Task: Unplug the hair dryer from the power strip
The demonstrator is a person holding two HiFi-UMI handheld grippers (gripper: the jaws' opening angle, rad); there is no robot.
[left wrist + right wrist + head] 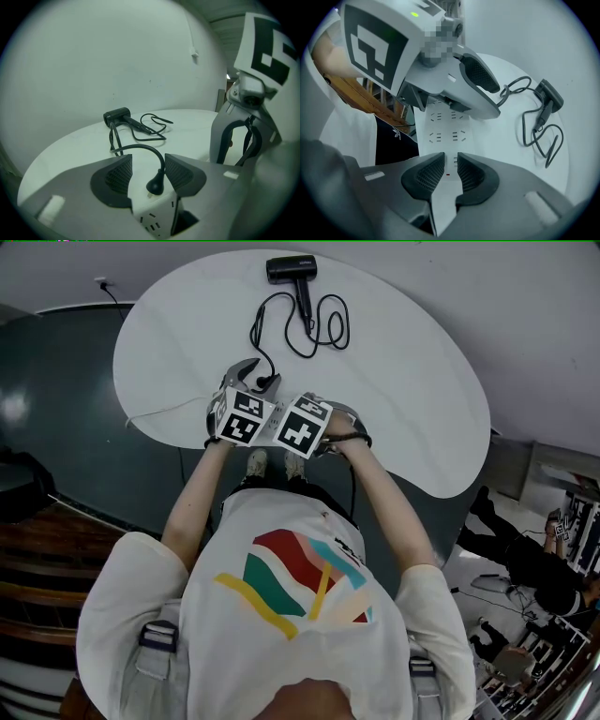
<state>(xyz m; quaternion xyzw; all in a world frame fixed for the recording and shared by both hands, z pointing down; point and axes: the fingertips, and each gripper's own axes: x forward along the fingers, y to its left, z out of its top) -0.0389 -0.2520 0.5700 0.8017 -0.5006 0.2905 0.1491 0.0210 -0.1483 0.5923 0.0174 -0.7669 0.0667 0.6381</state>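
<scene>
Broadly, the white counter carries everything, and the job looks unfinished. The power strip lies at the near edge. The right gripper pinches one end of it, jaws clenched on its white body. The hair dryer lies at the far edge, well apart from the strip, and its black cord loops back toward the near side. The left gripper is released: its jaws stand wide on either side of the plug, pads clear of it. The plug still sits at the strip's end socket. A pale sliver beneath it may be bared prongs, but I cannot tell. What remains, I judge, is to close on the plug and pull it free.

Only the head view takes in the whole counter, yet the marker cubes hide strip and plug there. The left gripper view alone shows the plug between open jaws. The right gripper view alone shows the clamp and the strip's empty sockets.
</scene>
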